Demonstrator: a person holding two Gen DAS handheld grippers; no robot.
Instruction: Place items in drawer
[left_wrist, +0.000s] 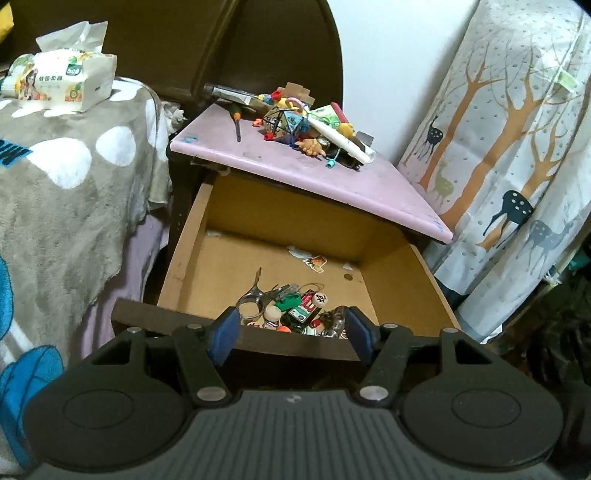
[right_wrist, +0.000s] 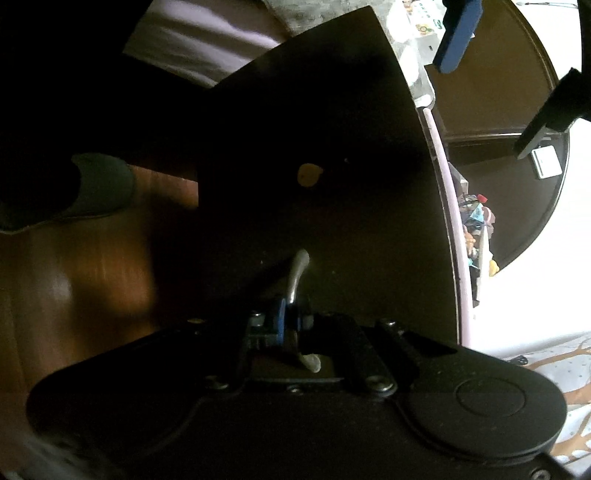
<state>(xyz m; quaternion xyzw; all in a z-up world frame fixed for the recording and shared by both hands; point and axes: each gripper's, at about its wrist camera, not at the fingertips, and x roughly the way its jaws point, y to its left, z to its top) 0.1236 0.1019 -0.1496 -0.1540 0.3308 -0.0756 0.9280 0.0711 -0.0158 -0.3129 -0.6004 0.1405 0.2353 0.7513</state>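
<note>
While left tongs (left_wrist: 290, 334) gape | drawer (left_wrist: 288, 236) open, trinkets (left_wrist: 295, 310) heaped | right tongs (right_wrist: 290, 321) seemingly pinch handle (right_wrist: 297, 273)

The drawer (left_wrist: 280, 236) stands pulled out under the pink counter (left_wrist: 369, 184), a light brown box with a dark front panel (right_wrist: 314, 147). A metal handle (right_wrist: 297, 273) sticks out of that front. Near the drawer's front edge lies a heap of small items (left_wrist: 295, 310): keys, rings, round wooden pieces and coloured trinkets. On the counter, well apart from these, a second pile of items (left_wrist: 310, 125) rests, with a white tube lying tilted across toys and beads.
</note>
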